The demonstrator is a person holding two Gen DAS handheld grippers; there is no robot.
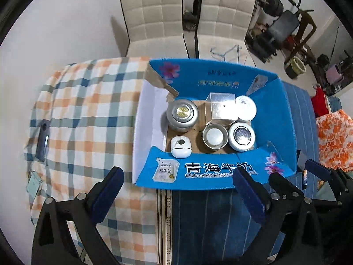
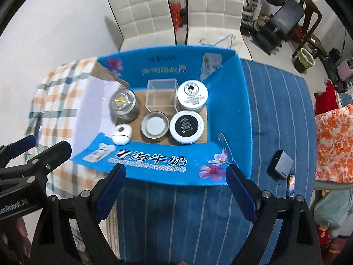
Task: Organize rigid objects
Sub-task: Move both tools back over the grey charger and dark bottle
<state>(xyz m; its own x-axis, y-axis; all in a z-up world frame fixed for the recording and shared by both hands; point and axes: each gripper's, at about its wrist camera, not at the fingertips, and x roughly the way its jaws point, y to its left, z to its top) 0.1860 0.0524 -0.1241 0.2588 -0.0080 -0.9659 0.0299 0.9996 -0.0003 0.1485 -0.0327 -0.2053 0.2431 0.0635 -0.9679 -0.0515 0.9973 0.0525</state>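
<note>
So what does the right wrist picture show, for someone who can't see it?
An open blue cardboard box on a striped cloth holds six small containers, including a clear cube and a silver tin. The right hand-held gripper hovers open in front.

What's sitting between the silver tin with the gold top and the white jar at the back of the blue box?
A clear plastic cube stands between the silver tin and white jar; the right wrist view shows it plainly.

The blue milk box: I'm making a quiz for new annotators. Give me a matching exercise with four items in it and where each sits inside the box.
Items:
1. silver tin
2. clear cube
3. white pebble case
4. black-lidded jar

Places in the blue box:
A. near right corner
B. near left corner
C. far wall, middle
D. left side, behind the pebble case

Pairs: 1-D, 2-C, 3-B, 4-A
</note>
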